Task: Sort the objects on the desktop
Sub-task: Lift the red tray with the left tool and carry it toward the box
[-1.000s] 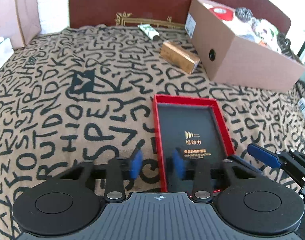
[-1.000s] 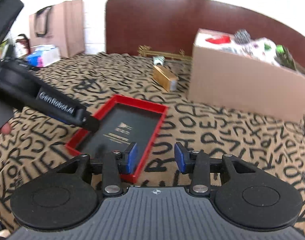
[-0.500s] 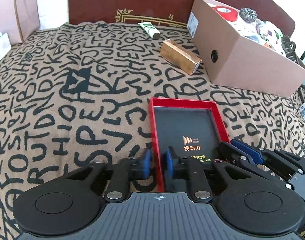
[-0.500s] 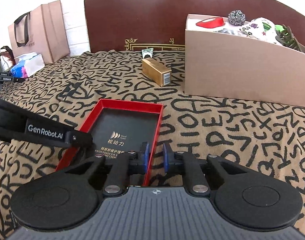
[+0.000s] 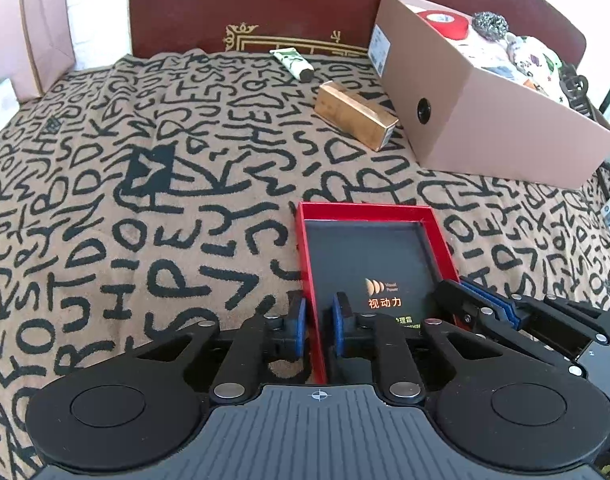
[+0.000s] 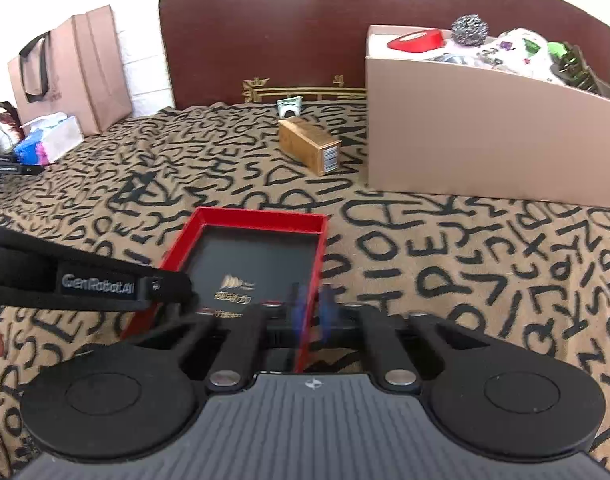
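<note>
**Both grippers pinched on opposite walls of the red tray**

The red tray (image 5: 368, 216) lies flat on the letter-print blanket (image 5: 145, 200), near-centre, black insert w/ gold print inside. L gripper (image 5: 317, 322) has its blue pads either side of the tray's left wall, closed onto it, one pad outside, one inside. R gripper (image 6: 309, 312) does the same on the right wall; pads look blurred in the right wrist view but sit tight against the red edge on both sides. From the left wrist view the R gripper's fingers (image 5: 485, 306) come in at the tray's right near corner.

Far edge of tray faces the cardboard box (image 5: 501, 120), well apart, w/ bare blanket between. Box is packed: red tape roll (image 5: 447, 22), steel scourer (image 5: 489, 24), printed cloth items. Gold carton (image 5: 355, 120) lies just beside the box's left front corner, a small tube (image 5: 293, 63) behind it near the headboard (image 6: 305, 32).

Left of the tray: wide open blanket. Far left edge holds a paper bag (image 6: 71, 68) and tissue pack (image 6: 49, 140).
</note>
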Tool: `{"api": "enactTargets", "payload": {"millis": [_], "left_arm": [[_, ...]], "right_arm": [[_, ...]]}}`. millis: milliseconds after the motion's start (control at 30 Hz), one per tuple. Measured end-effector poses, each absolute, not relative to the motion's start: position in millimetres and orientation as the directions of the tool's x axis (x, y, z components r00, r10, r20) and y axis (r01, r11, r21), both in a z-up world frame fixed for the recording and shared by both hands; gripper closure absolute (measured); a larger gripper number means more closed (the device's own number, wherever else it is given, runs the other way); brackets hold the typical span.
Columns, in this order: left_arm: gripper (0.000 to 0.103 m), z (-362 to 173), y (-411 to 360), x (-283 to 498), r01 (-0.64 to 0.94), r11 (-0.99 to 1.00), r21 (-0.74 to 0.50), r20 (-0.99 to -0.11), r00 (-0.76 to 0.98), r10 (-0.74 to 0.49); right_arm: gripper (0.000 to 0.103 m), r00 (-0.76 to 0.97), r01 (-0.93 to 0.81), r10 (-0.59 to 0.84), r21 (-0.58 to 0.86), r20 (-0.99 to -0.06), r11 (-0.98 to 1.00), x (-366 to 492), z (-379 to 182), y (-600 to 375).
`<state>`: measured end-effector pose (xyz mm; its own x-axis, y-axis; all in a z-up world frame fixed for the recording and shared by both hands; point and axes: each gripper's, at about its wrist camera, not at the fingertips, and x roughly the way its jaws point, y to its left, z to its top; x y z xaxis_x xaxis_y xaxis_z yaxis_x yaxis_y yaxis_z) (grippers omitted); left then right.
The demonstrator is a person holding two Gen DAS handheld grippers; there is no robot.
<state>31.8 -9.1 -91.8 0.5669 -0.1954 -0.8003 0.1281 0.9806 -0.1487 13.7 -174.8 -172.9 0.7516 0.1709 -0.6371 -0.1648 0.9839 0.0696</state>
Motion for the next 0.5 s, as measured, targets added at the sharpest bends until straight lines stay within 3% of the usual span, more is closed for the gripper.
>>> {"api": "enactTargets", "payload": {"millis": [67, 233, 367, 500], "left_arm": [[0.071, -93, -11, 32, 0.13, 0.98, -0.152, -0.798, 0.569, -0.199], [0.071, -91, -22, 30, 0.14, 0.985, -0.099, -0.798, 0.58, -0.162], [0.089, -89, -24, 26, 0.13, 0.987, -0.09, -0.804, 0.576, -0.149], [0.093, -81, -28, 12, 0.138, 0.984, -0.116, -0.809, 0.562, -0.174]], "right_arm": [[0.097, 0.75, -0.167, 0.168, 0.062, -0.639, 0.984, 13, -173, -174], [0.095, 0.751, -0.176, 0.153, 0.029, -0.643, 0.984, 15, -174, -169], [0.097, 0.752, -0.169, 0.155, 0.04, -0.641, 0.985, 15, -174, -171], [0.098, 0.759, -0.156, 0.149, 0.046, -0.634, 0.987, 1, -170, -180]]}}
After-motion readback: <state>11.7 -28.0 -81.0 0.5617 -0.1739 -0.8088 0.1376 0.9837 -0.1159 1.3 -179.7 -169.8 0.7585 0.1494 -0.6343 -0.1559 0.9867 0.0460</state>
